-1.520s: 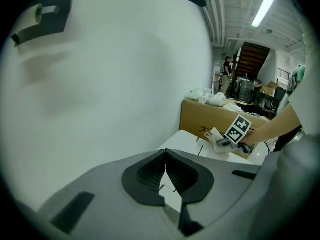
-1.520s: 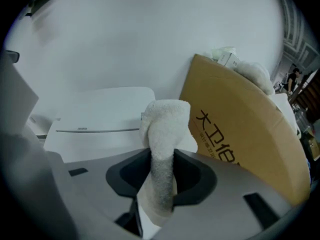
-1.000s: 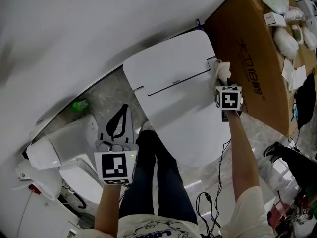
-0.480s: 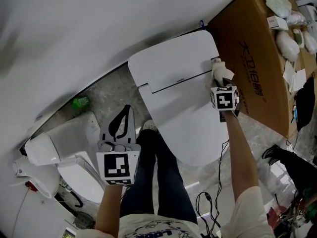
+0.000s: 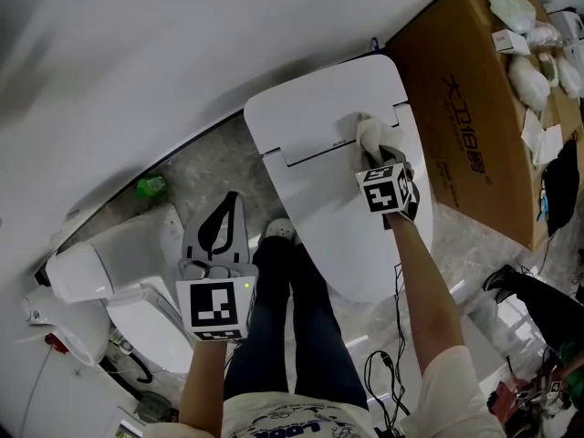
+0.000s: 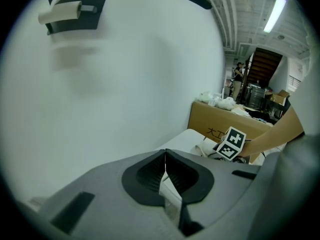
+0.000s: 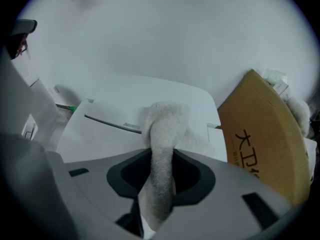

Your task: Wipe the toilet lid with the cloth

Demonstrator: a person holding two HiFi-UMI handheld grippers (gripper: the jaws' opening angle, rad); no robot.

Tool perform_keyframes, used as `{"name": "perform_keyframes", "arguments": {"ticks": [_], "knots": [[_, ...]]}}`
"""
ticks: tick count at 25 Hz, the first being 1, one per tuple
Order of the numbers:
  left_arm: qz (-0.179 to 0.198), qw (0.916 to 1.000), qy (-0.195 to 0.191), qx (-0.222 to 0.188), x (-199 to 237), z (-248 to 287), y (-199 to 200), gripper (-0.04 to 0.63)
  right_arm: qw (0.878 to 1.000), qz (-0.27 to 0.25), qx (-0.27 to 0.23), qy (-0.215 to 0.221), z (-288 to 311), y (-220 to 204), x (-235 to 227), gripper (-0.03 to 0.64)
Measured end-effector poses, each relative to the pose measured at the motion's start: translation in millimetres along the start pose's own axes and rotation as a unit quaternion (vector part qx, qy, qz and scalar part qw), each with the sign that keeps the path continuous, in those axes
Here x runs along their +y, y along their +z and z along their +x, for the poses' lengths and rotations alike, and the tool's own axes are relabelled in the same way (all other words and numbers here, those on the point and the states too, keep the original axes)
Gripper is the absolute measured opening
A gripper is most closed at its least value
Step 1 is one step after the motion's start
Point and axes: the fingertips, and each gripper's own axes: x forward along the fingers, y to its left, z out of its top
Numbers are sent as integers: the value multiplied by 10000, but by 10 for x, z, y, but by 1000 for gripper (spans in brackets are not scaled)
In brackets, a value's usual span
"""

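Observation:
A white toilet lid [image 5: 342, 208] lies closed in the middle of the head view, its hinge seam near the far end. My right gripper [image 5: 377, 151] is shut on a pale fluffy cloth [image 5: 370, 132], which presses on the lid close to the seam, right of centre. In the right gripper view the cloth [image 7: 165, 134] hangs between the jaws over the lid [image 7: 115, 129]. My left gripper [image 5: 219, 235] is held low at the left, away from the lid, jaws closed with nothing between them. Its own view shows the left gripper [image 6: 165, 169] pointing at the white wall.
A large brown cardboard box [image 5: 479, 99] with white bags on top stands right of the toilet. Another white toilet [image 5: 119, 272] sits at the lower left. A green object [image 5: 149, 187] lies by the wall. Cables [image 5: 383, 372] run on the floor. A paper holder [image 6: 70, 9] hangs on the wall.
My right gripper has slid the cloth leftward from the lid's right edge toward the middle, along the hinge seam. The left gripper has stayed put.

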Motion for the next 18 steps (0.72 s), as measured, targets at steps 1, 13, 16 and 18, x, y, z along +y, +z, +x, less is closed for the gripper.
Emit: {"name": "perform_keyframes", "arguments": {"ticks": [1,13,16,18], "knots": [[-12,10000,2,-9,7,-17,-5,9,10000,-23,-7,32,-5,15,65,107],[-120,9999,114,-25,96,-253,-168,9,9983,-398,-73,413,-86,120,828,107],[-133,9998,126,-52,103,-303,-182,9,9975,-469,-97,518,-113,140,1048,107],[-151,9998,146,-74,117,-337,-187,9,9967,-534,-108,596,-131,157,1189,107]]}}
